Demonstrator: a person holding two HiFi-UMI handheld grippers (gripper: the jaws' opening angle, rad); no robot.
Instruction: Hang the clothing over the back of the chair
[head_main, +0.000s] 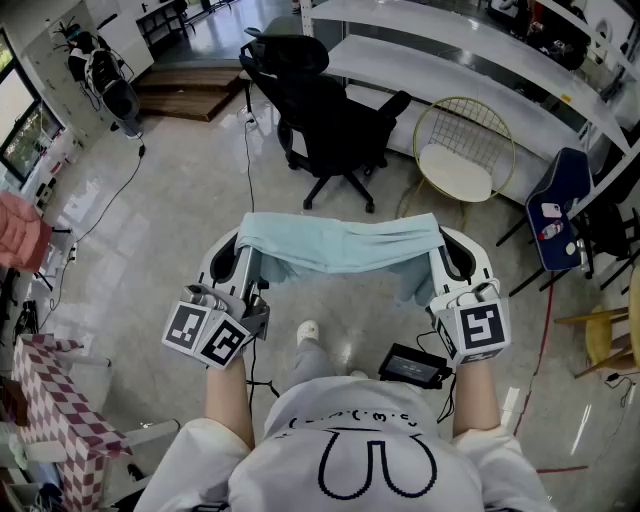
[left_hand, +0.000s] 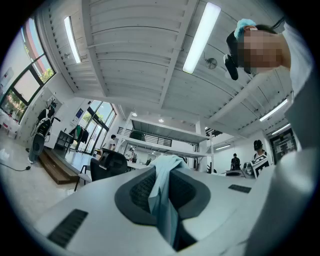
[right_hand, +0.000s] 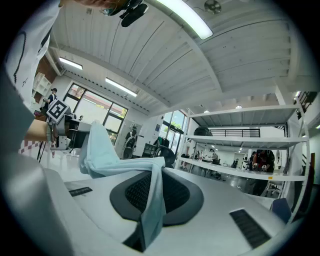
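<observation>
A light blue garment (head_main: 340, 244) hangs stretched between my two grippers, in front of my chest. My left gripper (head_main: 245, 252) is shut on its left end, and the cloth (left_hand: 162, 195) runs pinched between the jaws. My right gripper (head_main: 442, 256) is shut on the right end, where the fabric (right_hand: 150, 200) drapes down between the pads. A black office chair (head_main: 325, 115) stands a few steps ahead on the floor, its back towards me. Both grippers are held about level, well short of the chair.
A round gold wire chair (head_main: 462, 152) with a white seat stands right of the black chair. A white desk (head_main: 470, 85) runs behind both. A blue chair (head_main: 555, 205) is at the far right, a checkered cloth (head_main: 55, 405) at the lower left. Cables trail across the floor.
</observation>
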